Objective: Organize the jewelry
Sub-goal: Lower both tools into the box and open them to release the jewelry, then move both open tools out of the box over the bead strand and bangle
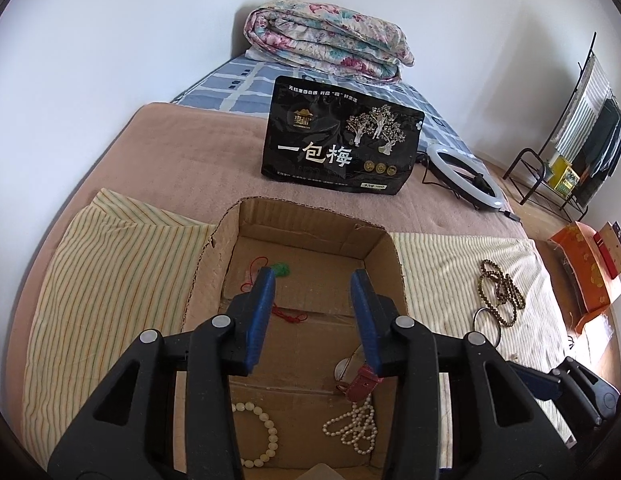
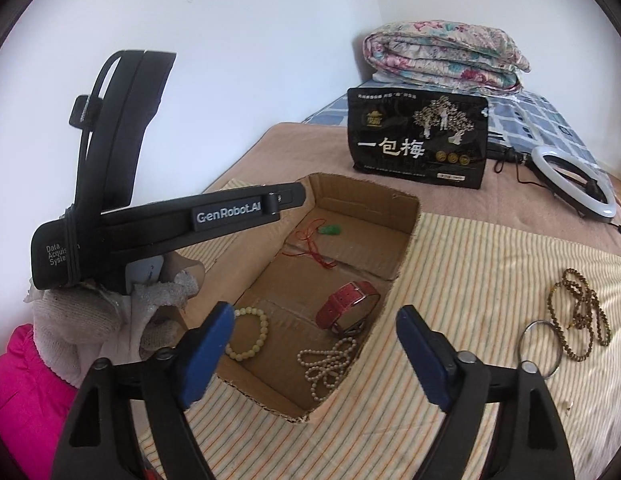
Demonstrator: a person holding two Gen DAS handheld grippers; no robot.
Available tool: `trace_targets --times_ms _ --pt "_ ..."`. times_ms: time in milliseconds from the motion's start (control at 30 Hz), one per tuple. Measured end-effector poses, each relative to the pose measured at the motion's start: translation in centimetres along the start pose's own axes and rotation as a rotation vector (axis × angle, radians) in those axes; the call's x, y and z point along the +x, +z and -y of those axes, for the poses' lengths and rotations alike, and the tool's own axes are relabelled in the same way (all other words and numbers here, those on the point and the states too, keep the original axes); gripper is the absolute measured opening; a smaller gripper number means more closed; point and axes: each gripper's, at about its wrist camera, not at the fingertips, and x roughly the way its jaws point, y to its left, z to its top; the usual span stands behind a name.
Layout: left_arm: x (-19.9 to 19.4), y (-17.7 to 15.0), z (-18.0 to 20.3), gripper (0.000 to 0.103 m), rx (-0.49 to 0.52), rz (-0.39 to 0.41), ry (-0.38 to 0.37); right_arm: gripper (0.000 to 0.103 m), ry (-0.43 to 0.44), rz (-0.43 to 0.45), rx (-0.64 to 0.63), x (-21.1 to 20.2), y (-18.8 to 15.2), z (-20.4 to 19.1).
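At the left of the bed, a striped cloth (image 1: 110, 264) lies over the brown blanket (image 1: 182, 152), and an open cardboard box (image 1: 214, 256) sits on the cloth at its middle. The left tongs (image 1: 313, 280) hang over the box, jaws partly apart with nothing between the blue pads (the watch lies just under the right pad, not gripped). In the right wrist view a gloved hand (image 2: 110, 312) holds those tongs at the box's left wall.

Inside the box, going left to right: a green pendant (image 2: 330, 230) on a red cord (image 2: 310, 246) lies toward the far wall; a pale bead bracelet (image 2: 250, 334) lies at the near left corner; a red-strapped watch (image 2: 344, 306) rests near the right wall; a pearl strand (image 2: 328, 360) is heaped toward the near right corner, just beside the watch.

The right tongs (image 2: 320, 344) are spread wide and empty, hovering above the box's near right edge.

Right of the box, 2 pieces lie on the cloth near its right edge: a metal ring (image 2: 540, 348) and, touching it, dark brown prayer beads (image 2: 578, 312).

Behind the box, a black snack bag (image 1: 342, 136) stands upright on the blanket. A ring light (image 1: 462, 172) lies to its right by the bed's right edge, and a folded floral quilt (image 1: 326, 36) rests at the far corner against the wall.
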Motion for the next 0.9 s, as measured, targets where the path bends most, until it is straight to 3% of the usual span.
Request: trace_targets --times_ms 133,200,267,700,900 --pt "-0.2 -0.1 0.7 0.04 0.013 0.002 -0.007 0.099 -0.043 0.022 0.025 -0.8 0.0 1.0" --pt "-0.4 -0.1 1.1 0.05 0.022 0.008 -0.009 0.101 -0.059 0.031 0.034 -1.2 -0.1 1.5" --pt "-0.7 -0.1 1.3 0.07 0.017 0.025 -0.017 0.101 -0.074 0.029 0.043 -1.4 -0.2 2.1" --pt "-1.3 0.1 3.1 0.072 0.014 0.039 -0.047 0.101 -0.155 0.028 0.075 -4.9 -1.5 6.9" --pt "-1.5 -0.2 5.3 0.072 0.052 0.045 -0.078 0.103 -0.212 0.099 0.157 -7.9 -2.0 11.0"
